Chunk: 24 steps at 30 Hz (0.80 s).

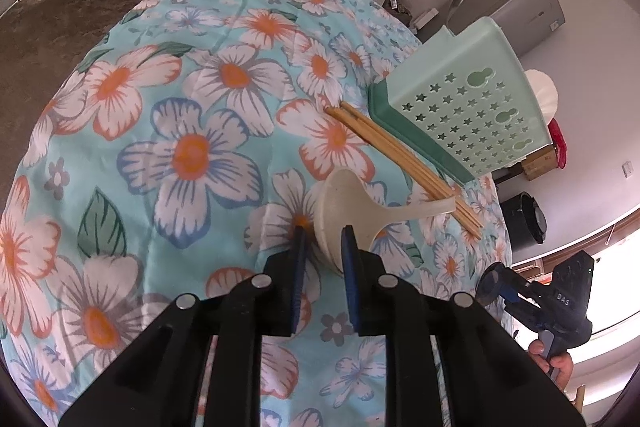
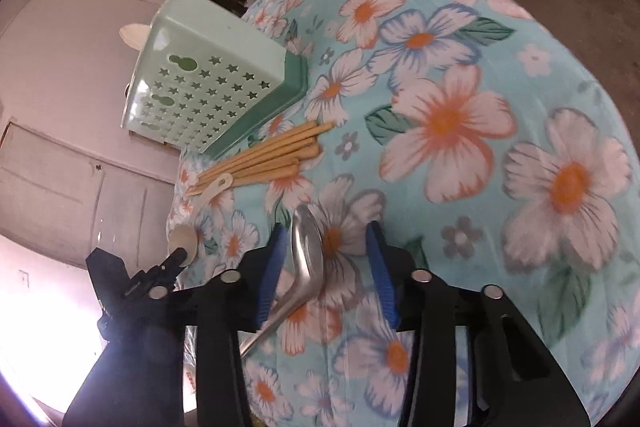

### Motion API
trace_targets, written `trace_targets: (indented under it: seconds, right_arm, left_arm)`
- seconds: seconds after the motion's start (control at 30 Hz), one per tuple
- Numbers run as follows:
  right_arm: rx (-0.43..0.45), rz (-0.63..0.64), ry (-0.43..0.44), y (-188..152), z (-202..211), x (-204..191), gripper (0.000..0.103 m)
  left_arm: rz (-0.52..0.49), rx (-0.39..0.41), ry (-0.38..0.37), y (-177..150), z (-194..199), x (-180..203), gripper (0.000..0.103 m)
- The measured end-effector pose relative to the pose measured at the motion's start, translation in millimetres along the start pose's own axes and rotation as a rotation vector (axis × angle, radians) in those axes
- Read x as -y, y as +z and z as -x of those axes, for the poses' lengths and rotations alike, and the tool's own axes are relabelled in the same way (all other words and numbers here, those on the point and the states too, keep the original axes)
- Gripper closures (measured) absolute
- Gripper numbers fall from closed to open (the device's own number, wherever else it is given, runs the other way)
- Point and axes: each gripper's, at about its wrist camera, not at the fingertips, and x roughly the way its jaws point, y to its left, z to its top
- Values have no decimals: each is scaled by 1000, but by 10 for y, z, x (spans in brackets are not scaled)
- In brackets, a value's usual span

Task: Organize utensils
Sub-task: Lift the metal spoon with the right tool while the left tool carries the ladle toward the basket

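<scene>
The cream plastic spoon [image 1: 352, 211] lies on the floral tabletop [image 1: 192, 115] with its bowl toward the left hand-held gripper [image 1: 325, 243] and its handle running away to the right, ending across the near tips of the chopsticks [image 1: 400, 151]. The rim of the bowl sits between the two blue pads [image 1: 352, 259]; the right pad overlaps the bowl edge, while the left pad stands just beside it with a gap. The left hand-held gripper is parted and does not clamp the spoon. It is pitched down toward the tabletop, fingers pointing forward over the cloth.

The metal spoon [image 2: 306, 251] lies in the right wrist view with its bowl pointing away from the right hand-held gripper [image 2: 328, 247] and its handle running back down to the left, under the left finger. Its long axis is slightly tilted from the finger line. The bowl sits between the blue pads [image 2: 276, 259], nearer the left one; whether that pad touches it cannot be told. The right hand-held gripper is spread wide and grasps nothing. It is angled down at the tabletop.

The chopsticks form a loose bundle, long axes parallel, lying just beside the dark green base of the pale green utensil holder [image 2: 208, 83]. The holder has star-shaped perforations in its wall and stands at the tabletop edge. The left hand-held gripper appears at the lower left of the right wrist view, near the cream spoon.
</scene>
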Motion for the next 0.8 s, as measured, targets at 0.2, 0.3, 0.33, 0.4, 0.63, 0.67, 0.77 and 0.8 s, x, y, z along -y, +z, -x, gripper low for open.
trace_targets:
  seconds: [0.2,0.3,0.33,0.4,0.63,0.67,0.77,0.8]
  right_arm:
    - [-8,46,-27,-27,-117,-52,97]
    - [7,60,-29,-41,-126,-76,99]
    - [14,68,-32,-47,-130,-99,100]
    - [34,95,-48,-57,-101,-151,100]
    - [108,154,-86,-106,77,-255,101]
    - [124,165,-92,-112,117,-276,101]
    - [170,197,-113,-118,233,-348,101]
    - [182,205,-117,-121,277,-359,101]
  left_arm:
    - [7,3,24,-22,0,44,86]
    - [9,22,42,-37,3,59,86]
    - [8,26,46,-39,4,65,86]
    - [-6,45,59,-42,2,98,88]
    - [-55,105,92,-37,91,151,100]
    - [-62,117,95,-37,121,160,100]
    - [-104,174,109,-32,263,230,100]
    - [-113,188,109,-25,305,254,100]
